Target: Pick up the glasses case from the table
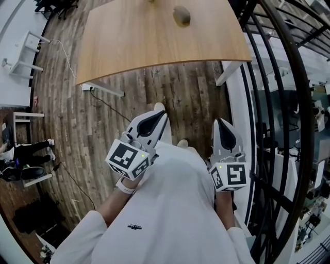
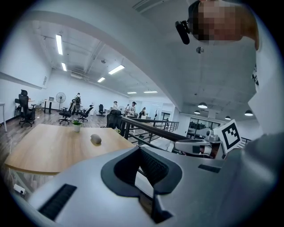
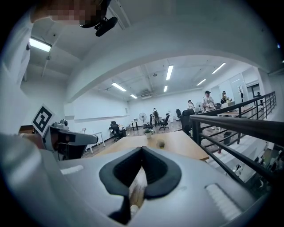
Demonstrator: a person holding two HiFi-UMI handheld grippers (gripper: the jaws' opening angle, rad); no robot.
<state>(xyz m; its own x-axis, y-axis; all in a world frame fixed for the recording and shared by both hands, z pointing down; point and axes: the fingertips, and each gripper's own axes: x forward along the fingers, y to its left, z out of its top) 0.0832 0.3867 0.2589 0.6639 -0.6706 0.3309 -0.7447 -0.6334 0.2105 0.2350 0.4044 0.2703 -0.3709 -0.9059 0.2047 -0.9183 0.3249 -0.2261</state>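
The glasses case (image 1: 181,15) is a small grey-brown oval lying alone on the far part of the wooden table (image 1: 154,46). It also shows in the left gripper view as the case (image 2: 96,139), and in the right gripper view as the case (image 3: 161,144). Both grippers are held close to the person's body, well short of the table. My left gripper (image 1: 157,117) has its jaws together with nothing between them. My right gripper (image 1: 221,125) is shut and empty too. Both point roughly toward the table.
A black metal railing (image 1: 268,77) runs along the right side. A small potted plant (image 2: 77,125) stands on the table behind the case. A cable (image 1: 105,100) lies on the wood floor by the table's white foot. Office chairs and people are far off.
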